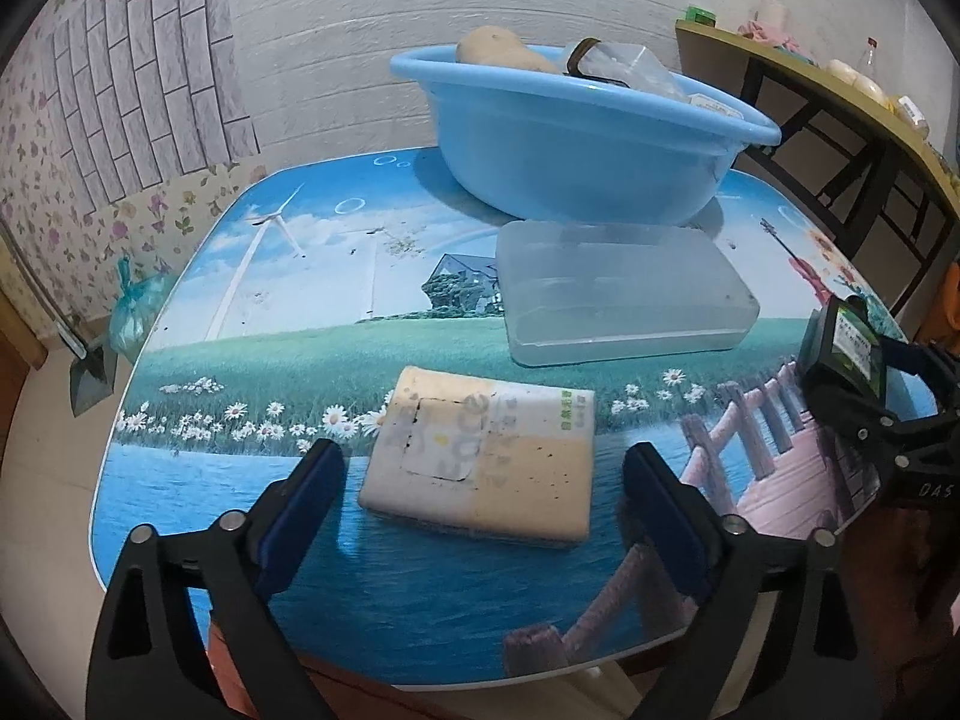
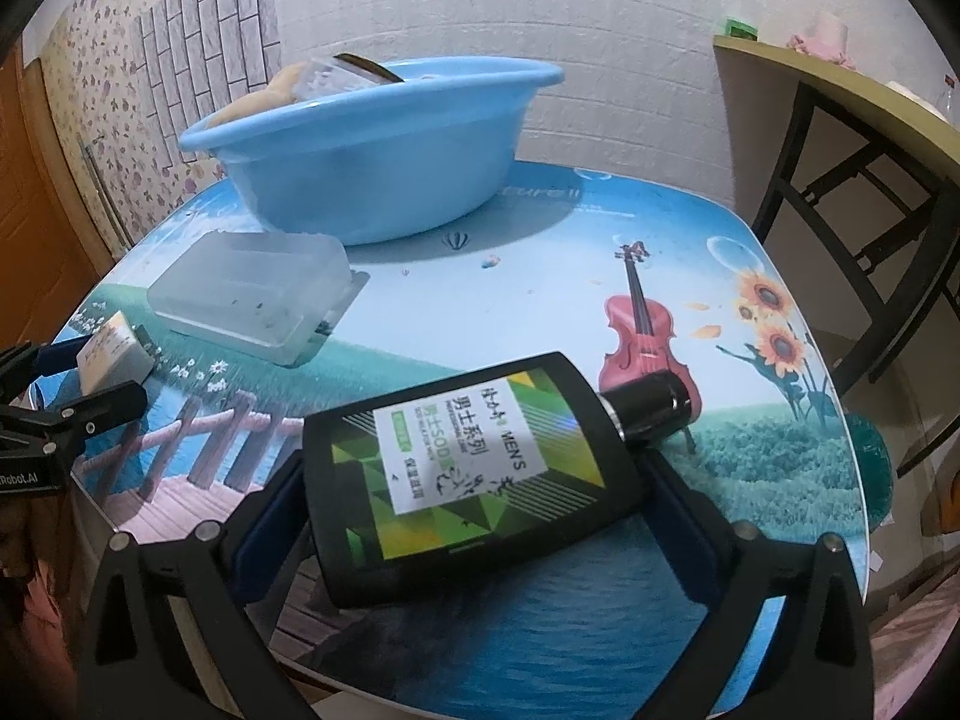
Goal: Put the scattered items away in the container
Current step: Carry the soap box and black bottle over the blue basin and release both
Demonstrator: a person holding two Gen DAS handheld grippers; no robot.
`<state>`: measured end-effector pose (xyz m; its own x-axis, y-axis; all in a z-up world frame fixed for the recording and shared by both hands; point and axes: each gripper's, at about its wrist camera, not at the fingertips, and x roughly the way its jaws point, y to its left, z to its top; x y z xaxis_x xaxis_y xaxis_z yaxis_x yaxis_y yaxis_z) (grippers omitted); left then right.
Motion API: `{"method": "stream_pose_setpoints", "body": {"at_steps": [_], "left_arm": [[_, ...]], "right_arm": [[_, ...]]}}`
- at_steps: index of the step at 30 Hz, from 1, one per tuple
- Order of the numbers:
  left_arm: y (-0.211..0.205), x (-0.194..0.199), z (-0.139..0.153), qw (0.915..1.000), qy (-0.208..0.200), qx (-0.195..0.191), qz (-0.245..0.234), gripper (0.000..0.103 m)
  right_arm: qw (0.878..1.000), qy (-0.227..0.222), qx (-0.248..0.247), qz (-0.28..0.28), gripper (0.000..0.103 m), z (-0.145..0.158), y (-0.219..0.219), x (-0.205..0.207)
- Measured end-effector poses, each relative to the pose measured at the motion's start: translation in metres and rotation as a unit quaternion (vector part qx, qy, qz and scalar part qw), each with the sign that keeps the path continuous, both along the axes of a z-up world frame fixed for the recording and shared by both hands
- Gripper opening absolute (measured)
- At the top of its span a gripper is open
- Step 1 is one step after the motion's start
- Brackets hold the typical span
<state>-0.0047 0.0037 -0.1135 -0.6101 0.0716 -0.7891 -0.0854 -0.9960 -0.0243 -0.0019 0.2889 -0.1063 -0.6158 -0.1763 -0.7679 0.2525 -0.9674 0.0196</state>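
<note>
A cream tissue pack (image 1: 486, 459) lies on the picture-printed table (image 1: 252, 324), between the open fingers of my left gripper (image 1: 483, 504), which is low over it. My right gripper (image 2: 474, 516) is shut on a flat black bottle with a green label (image 2: 468, 468), held just above the table; it also shows in the left wrist view (image 1: 843, 354). A blue basin (image 1: 576, 138) at the back holds a beige item and a clear plastic item. A frosted plastic box (image 1: 624, 294) lies in front of the basin. The tissue pack also shows in the right wrist view (image 2: 114, 351).
A yellow-topped side table (image 1: 840, 96) with dark legs stands at the right, carrying small items. A tied green bag (image 1: 135, 312) and a small shovel (image 1: 90, 372) sit on the floor at the left. The wall is close behind the basin.
</note>
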Motion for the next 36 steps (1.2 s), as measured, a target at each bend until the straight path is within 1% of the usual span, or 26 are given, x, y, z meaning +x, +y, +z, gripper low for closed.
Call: {"method": "stream_pose_setpoints", "body": {"at_steps": [1, 2, 3, 4, 5, 11, 15, 21, 23, 27, 32, 36], "left_arm": [[-0.001, 0.000, 0.000, 1.0000, 0.002, 0.001, 0.001, 0.095], [-0.002, 0.001, 0.000, 1.0000, 0.006, 0.002, 0.004, 0.090], [-0.004, 0.003, 0.001, 0.9998, 0.015, 0.002, 0.010, 0.084], [-0.006, 0.004, 0.002, 0.9997, 0.022, 0.000, 0.014, 0.071], [-0.007, 0.004, 0.003, 0.9996, 0.025, 0.001, 0.016, 0.063], [-0.015, 0.003, 0.007, 0.9994, 0.022, 0.018, 0.019, 0.063], [-0.020, 0.005, 0.022, 0.9986, 0.039, 0.024, 0.027, 0.063], [-0.024, -0.001, 0.058, 0.9964, 0.072, 0.034, 0.029, 0.063], [-0.023, -0.003, 0.070, 0.9954, 0.085, 0.038, 0.024, 0.063], [-0.014, -0.013, 0.100, 0.9923, 0.119, 0.034, 0.006, 0.063], [-0.004, -0.032, 0.116, 0.9903, 0.133, 0.039, -0.007, 0.063], [0.006, -0.053, 0.119, 0.9904, 0.130, 0.042, -0.018, 0.063]], "right_arm": [[1.000, 0.000, 0.000, 0.000, 0.103, 0.000, 0.000, 0.000], [1.000, -0.001, 0.001, 0.002, 0.103, 0.000, 0.000, 0.000], [1.000, -0.001, 0.000, 0.002, 0.103, 0.000, 0.000, 0.000], [1.000, 0.000, 0.001, 0.002, 0.103, 0.000, 0.000, 0.001], [1.000, 0.002, -0.001, 0.003, 0.099, 0.001, 0.000, 0.002], [1.000, 0.003, -0.006, 0.017, 0.098, 0.003, -0.002, 0.006], [1.000, 0.009, -0.012, 0.020, 0.098, 0.009, -0.002, 0.008], [0.998, 0.040, -0.025, 0.030, 0.098, 0.037, -0.007, 0.008], [0.997, 0.053, -0.031, 0.038, 0.098, 0.050, -0.011, 0.005], [0.995, 0.077, -0.044, 0.055, 0.098, 0.071, -0.020, 0.000], [0.991, 0.099, -0.051, 0.076, 0.098, 0.090, -0.032, -0.015], [0.990, 0.104, -0.053, 0.082, 0.098, 0.094, -0.035, -0.030]]}}
